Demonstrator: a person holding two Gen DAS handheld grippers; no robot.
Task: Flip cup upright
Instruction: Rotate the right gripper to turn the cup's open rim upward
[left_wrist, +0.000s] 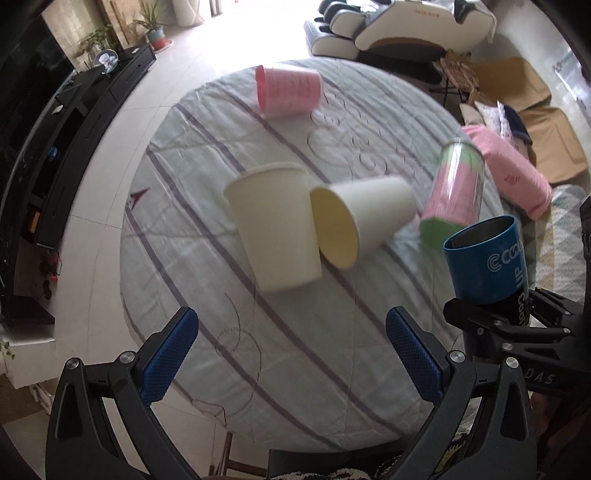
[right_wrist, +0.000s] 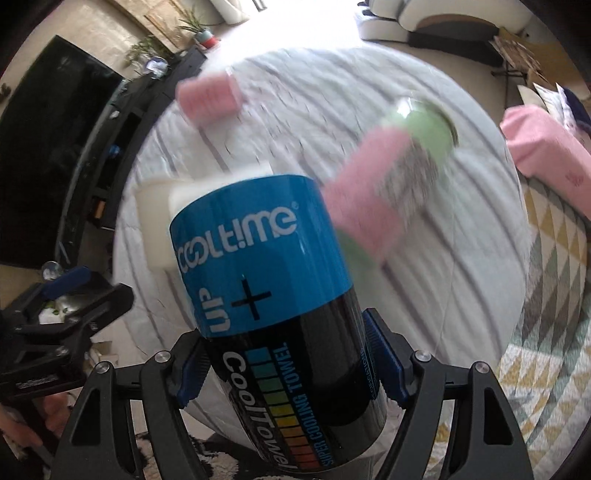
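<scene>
Motion blur smears the far cups as the right gripper (right_wrist: 288, 373) clamps a blue-and-black "CoolTowel" canister (right_wrist: 273, 295), the left gripper (left_wrist: 291, 354) gaping empty.

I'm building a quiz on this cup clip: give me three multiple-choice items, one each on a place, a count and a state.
1. Where is the pink cup?
A. far end of the table
B. between the left gripper's fingers
C. on the floor

2. How many cream paper cups are on the table?
A. one
B. two
C. four

3. What is the right gripper doing?
A. hanging open
B. shut on nothing
C. clamped on the blue can

Answers: 1 A, it lies beyond the other cups. 2 B, one upside down, one on its side. 3 C, both pads press the can's sides, while the left gripper is open.
</scene>
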